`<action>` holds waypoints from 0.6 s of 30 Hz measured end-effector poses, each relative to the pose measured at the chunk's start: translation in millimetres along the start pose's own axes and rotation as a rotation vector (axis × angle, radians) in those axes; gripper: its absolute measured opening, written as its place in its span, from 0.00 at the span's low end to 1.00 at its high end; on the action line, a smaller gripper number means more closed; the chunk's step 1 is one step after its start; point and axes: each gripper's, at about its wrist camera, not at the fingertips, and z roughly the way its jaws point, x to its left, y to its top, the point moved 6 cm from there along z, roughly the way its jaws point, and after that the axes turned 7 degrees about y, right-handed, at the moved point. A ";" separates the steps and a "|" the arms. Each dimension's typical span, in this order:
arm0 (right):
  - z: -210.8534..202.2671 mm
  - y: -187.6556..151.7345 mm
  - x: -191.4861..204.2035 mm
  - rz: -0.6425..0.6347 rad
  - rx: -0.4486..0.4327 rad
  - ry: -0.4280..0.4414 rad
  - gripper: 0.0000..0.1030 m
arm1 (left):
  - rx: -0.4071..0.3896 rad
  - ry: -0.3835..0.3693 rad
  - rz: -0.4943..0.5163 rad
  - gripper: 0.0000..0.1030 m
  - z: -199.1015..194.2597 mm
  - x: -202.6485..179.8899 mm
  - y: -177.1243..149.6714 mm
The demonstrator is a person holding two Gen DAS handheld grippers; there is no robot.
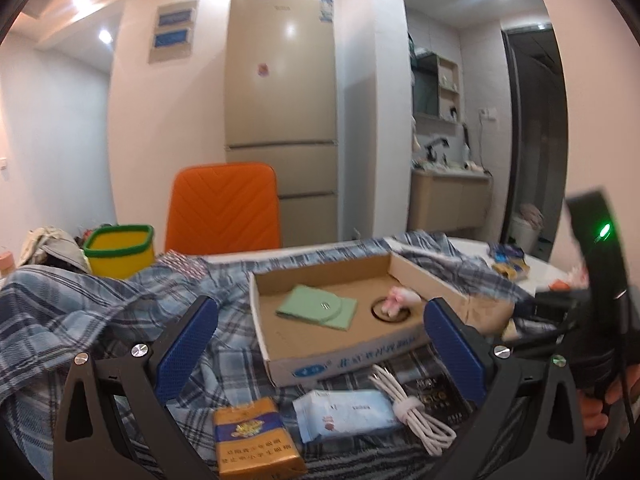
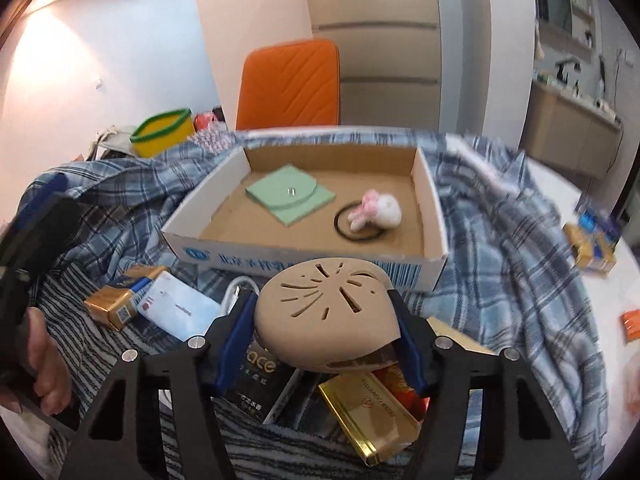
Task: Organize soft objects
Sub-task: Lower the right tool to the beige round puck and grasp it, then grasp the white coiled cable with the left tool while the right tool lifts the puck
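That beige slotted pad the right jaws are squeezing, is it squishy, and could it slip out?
The beige slotted pad probably gives a little: its lower edge curls where the right gripper pinches it. It looks thin and hollowed with cut-outs, so likely light. Its smooth domed surface might slip, though the jaws sit on both sides of it.

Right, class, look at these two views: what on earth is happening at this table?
A person is sorting soft things into a cardboard box. The right gripper is shut on a beige perforated pad just in front of the box. The left gripper is open and empty. A green pouch and a plush bunny hair tie already lie inside.
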 end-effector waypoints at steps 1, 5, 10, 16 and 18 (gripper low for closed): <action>-5.6 3.1 0.9 -0.008 -0.033 -0.013 0.64 | 0.022 -0.013 0.010 1.00 2.4 -2.5 -2.2; -28.2 13.0 -2.3 -0.012 -0.159 -0.081 0.64 | 0.129 -0.091 0.055 0.91 14.4 -16.6 -13.8; -49.5 22.1 -10.6 -0.006 -0.261 -0.165 0.65 | 0.319 -0.221 0.070 0.63 34.4 -34.6 -36.4; -48.1 21.9 -14.4 0.008 -0.240 -0.162 0.65 | 0.476 -0.291 0.095 0.42 47.2 -49.8 -60.2; -47.1 21.5 -13.0 0.005 -0.234 -0.165 0.65 | 0.528 -0.355 0.100 0.42 46.6 -55.8 -68.1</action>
